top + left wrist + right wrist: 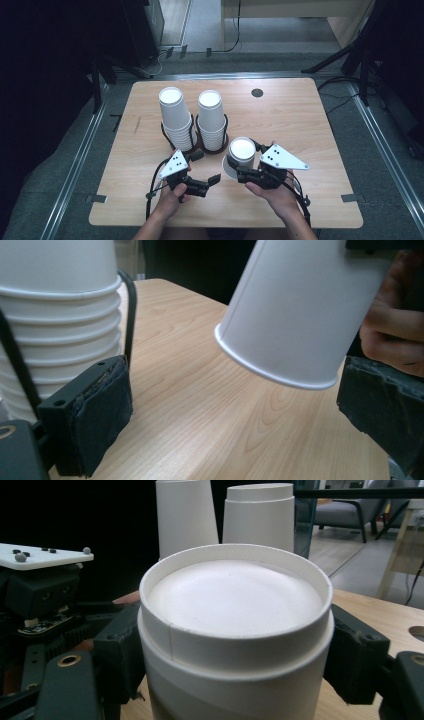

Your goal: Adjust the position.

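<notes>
An upside-down white paper cup (pixel 241 150) hangs tilted over the table, with my right gripper (pixel 238 163) shut on its sides. In the right gripper view the cup's recessed base (pixel 235 595) faces the camera, and both pads (pixel 117 650) press its wall. My left gripper (pixel 206 167) stands open just left of the cup. In the left gripper view its pads (pixel 100 410) are wide apart, and the cup's rim (pixel 272 367) hovers above the wood between them, touching neither. Two stacks of inverted white cups (pixel 175 120) (pixel 211 120) stand in black wire holders behind the grippers.
The light wooden table (pixel 300 125) has a small dark round grommet (pixel 257 92) near its far edge. The nearer stack (pixel 55 315) and its black wire holder (pixel 131 305) stand close beside my left jaw. Dark stands and cables are on the floor around the table.
</notes>
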`<control>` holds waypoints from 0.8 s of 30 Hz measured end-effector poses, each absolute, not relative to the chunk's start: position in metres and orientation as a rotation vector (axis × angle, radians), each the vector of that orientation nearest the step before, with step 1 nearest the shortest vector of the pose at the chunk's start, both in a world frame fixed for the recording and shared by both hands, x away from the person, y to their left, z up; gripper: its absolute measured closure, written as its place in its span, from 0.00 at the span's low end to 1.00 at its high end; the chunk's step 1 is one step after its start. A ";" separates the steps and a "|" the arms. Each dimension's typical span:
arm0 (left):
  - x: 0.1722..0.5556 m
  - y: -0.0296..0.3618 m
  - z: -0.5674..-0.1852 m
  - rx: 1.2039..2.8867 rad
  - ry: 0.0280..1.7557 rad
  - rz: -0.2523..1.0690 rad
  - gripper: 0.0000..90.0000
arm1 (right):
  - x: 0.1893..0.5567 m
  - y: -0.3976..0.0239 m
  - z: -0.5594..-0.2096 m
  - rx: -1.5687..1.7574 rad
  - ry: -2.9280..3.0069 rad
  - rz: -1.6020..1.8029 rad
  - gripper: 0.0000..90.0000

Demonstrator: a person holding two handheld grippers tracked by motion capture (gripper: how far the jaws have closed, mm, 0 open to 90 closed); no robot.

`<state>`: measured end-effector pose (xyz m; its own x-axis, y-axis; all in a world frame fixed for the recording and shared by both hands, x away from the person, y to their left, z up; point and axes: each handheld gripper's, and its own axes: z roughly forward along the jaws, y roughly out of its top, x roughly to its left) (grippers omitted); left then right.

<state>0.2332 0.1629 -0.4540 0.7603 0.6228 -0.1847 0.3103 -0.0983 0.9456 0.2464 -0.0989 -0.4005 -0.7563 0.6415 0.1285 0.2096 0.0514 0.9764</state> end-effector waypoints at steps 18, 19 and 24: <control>0.227 0.146 -0.454 1.737 0.657 0.283 0.01 | 0.243 -0.089 -0.400 0.819 2.031 1.815 0.26; 0.227 0.145 -0.454 1.736 0.656 0.286 0.01 | 0.242 -0.088 -0.399 0.817 2.035 1.816 0.26; 0.226 0.144 -0.454 1.738 0.648 0.289 0.01 | 0.240 -0.085 -0.397 0.793 2.045 1.842 0.26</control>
<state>0.2262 0.1436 -0.4543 0.8138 0.5632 -0.1435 0.2694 -0.1467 0.9518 0.2396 -0.0850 -0.3969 -0.8115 0.5638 0.1538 0.2114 0.0379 0.9767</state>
